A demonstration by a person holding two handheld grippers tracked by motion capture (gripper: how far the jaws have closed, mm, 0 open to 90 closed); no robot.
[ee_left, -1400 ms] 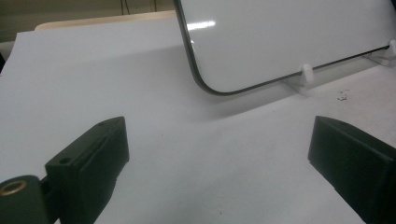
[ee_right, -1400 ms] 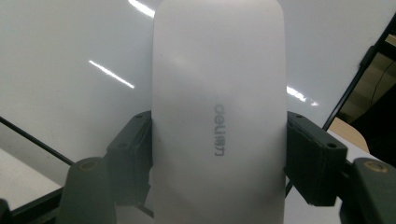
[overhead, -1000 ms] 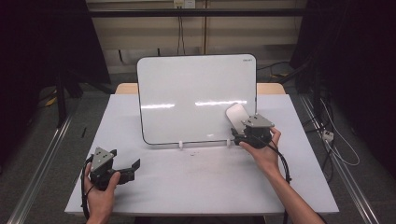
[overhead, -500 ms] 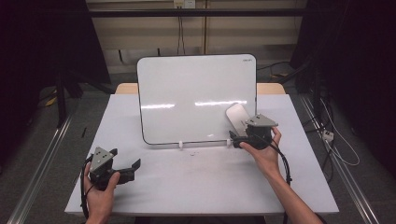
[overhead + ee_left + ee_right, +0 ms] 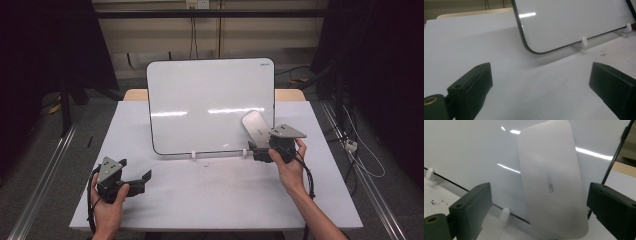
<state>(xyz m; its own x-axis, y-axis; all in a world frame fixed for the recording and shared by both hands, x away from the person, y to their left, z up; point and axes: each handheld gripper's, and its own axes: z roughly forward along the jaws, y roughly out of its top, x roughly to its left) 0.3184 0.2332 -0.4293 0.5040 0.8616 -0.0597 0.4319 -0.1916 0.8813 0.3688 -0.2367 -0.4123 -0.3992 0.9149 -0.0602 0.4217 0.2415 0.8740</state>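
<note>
A white bench (image 5: 215, 195) carries an upright whiteboard (image 5: 210, 107) that leans back on small white clip feet (image 5: 505, 214). Against the board's lower right part rests a white eraser (image 5: 552, 180), tilted, with its lower end down by the board's bottom edge. The right claw (image 5: 257, 147) sits just beside it; its jaws have just been opening and now stand wide on either side of the eraser, with gaps between the pads and its long edges, so nothing is gripped. The left claw (image 5: 142, 180) is also open and empty, resting low over the near left of the bench, well apart from the board.

Judging by this, the eraser is either being released or about to be picked up. For a clean grasp, the jaws should centre on the eraser's long sides and close squarely, without pushing the board off its feet.

A few dark specks (image 5: 602, 52) lie on the bench near the feet. Behind stand a pale wall, hanging cables and dark curtains.
</note>
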